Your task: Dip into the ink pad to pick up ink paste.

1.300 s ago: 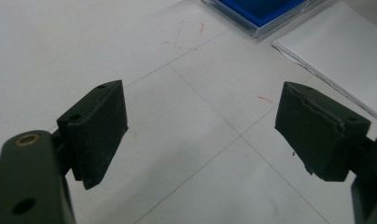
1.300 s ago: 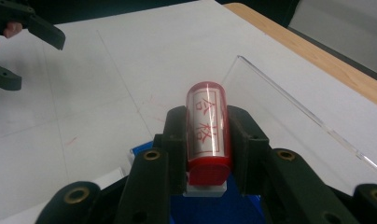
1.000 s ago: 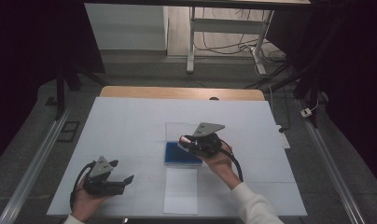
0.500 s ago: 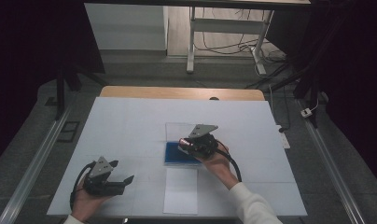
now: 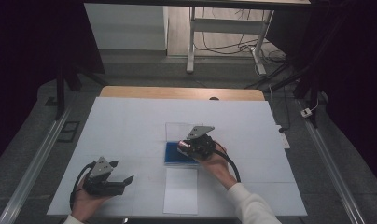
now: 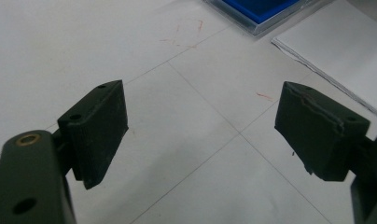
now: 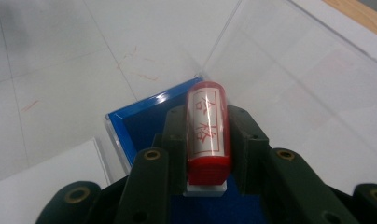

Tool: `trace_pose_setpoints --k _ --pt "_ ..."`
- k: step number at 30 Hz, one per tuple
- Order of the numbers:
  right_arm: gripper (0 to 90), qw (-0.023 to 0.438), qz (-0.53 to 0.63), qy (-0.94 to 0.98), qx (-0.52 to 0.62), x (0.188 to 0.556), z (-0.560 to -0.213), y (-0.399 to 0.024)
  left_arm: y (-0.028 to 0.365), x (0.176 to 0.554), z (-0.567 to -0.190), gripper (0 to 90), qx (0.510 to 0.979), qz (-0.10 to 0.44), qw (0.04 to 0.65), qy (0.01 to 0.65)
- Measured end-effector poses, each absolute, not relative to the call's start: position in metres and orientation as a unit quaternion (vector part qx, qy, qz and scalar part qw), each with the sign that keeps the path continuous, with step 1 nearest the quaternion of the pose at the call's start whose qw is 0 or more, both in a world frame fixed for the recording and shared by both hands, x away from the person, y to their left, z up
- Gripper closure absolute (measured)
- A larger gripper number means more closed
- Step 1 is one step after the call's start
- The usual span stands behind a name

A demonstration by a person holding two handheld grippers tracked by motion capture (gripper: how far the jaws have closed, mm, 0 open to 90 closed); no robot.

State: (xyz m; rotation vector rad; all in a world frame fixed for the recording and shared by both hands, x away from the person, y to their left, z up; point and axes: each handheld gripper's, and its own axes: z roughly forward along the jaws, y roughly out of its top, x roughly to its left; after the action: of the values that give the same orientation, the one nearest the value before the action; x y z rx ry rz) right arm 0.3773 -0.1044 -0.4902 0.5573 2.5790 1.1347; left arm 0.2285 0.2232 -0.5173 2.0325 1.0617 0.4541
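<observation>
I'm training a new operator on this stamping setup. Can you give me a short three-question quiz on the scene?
1. What does the right gripper hold?
2. True or false: the left gripper is clamped on the white paper sheet.
3. The stamp is over: A) the wooden table edge, B) the blue ink pad, C) the floor.

Key: 1. a red stamp with red characters; 2. false, its jaws stand open over bare table; 3. B.

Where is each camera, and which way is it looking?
High view: above the near side, looking forward and down at the white table; both forearms and hands show.
Left gripper view: on the left gripper, facing the table between open black jaws.
Right gripper view: on the right gripper, facing its clamped red cylindrical stamp.
Shared: all show the blue ink pad.
</observation>
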Motion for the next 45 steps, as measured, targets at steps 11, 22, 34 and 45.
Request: trace_pose_setpoints --k 11,22,34,45 --pt "69.9 0.132 0.377 0.897 0.191 0.378 -0.497 -0.104 0.224 0.228 -0.517 17.2 0.799 0.182 0.391 0.418" --pt "70.2 0.126 0.372 0.898 0.2 0.378 -0.497 -0.103 0.223 0.227 -0.517 17.3 0.8 0.183 0.391 0.417" --pt "70.6 0.128 0.368 0.898 0.205 0.377 -0.5 -0.103 0.22 0.227 -0.517 17.2 0.8 0.18 0.392 0.417" --pt "70.7 0.135 0.372 0.895 0.204 0.375 -0.502 -0.104 0.222 0.227 -0.517 17.2 0.799 0.182 0.392 0.418"
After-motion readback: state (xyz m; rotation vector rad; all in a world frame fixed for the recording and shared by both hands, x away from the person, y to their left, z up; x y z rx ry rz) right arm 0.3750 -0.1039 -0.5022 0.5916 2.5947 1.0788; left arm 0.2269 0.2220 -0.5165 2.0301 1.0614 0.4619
